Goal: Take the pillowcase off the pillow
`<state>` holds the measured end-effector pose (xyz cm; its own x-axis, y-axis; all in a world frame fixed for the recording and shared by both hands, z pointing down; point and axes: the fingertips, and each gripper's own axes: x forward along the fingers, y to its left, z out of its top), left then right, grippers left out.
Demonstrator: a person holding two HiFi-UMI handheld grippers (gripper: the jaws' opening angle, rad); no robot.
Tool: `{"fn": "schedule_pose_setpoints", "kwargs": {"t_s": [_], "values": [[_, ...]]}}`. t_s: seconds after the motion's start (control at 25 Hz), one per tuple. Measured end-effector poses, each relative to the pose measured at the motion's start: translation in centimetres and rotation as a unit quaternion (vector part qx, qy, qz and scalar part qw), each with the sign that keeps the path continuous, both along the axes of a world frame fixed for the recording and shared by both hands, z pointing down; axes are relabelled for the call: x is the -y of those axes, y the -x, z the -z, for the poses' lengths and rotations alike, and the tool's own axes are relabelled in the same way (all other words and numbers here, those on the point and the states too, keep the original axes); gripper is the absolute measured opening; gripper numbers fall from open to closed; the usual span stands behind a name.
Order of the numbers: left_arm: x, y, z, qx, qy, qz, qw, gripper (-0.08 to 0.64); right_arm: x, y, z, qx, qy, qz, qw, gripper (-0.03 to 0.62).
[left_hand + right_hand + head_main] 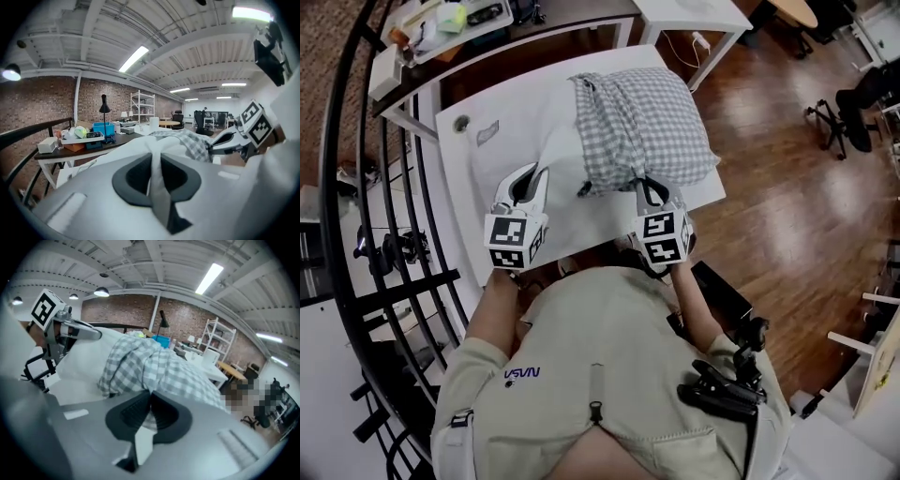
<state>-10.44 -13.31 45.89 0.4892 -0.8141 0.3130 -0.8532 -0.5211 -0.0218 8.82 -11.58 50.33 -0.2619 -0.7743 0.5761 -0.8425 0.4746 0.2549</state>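
Observation:
A grey-and-white checked pillowcase point(642, 122) covers the right part of a white pillow point(534, 141) lying on the white table point(455, 141). The pillow's bare left part shows outside the case. My left gripper point(534, 176) is shut on a fold of the white pillow point(154, 140), with the cloth pinched between its dark pads point(133, 176). My right gripper point(643, 183) is shut on the near edge of the checked pillowcase point(154, 366), and checked cloth shows between its pads point(129, 411). Both grippers sit at the pillow's near side, a little apart.
A dark desk point(487, 47) with a blue box point(103, 129), a lamp and clutter stands behind the table at left. A black railing point(356, 187) curves along the left. A second white table point(694, 19) is at the back right, with wood floor point(787, 187) to the right.

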Motion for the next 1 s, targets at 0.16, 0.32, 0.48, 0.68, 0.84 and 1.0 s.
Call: {"fn": "schedule_pose_setpoints", "kwargs": {"t_s": [0.16,0.32,0.48,0.68,0.84,1.0], "values": [[-0.2,2.3,0.0,-0.059,0.016,0.004,0.9981,0.037,1.4,-6.5,-0.8,-0.045,-0.009,-0.064,0.997,0.011],[-2.0,2.3,-1.6,-0.073,0.046,-0.011,0.9962,0.037,2.0,-10.8,-5.2,-0.078,0.025,-0.097,0.992,0.011],[-4.1,1.3,-5.7,-0.074,0.101,-0.01,0.9921,0.035,0.7,-11.3,-10.6,-0.039,0.115,-0.107,0.987,0.009],[-5.6,-0.7,-8.2,-0.071,0.125,-0.027,0.9892,0.068,-0.5,-11.2,-13.3,-0.011,0.156,-0.106,0.982,0.009],[-6.3,-3.1,-3.3,-0.005,0.055,-0.111,0.9923,0.154,-0.7,-11.1,-13.9,-0.009,0.156,-0.097,0.983,0.009],[-3.8,-4.8,2.2,-0.011,-0.015,-0.133,0.9909,0.14,-0.8,-10.9,-14.2,0.001,0.162,-0.09,0.983,0.009]]}}
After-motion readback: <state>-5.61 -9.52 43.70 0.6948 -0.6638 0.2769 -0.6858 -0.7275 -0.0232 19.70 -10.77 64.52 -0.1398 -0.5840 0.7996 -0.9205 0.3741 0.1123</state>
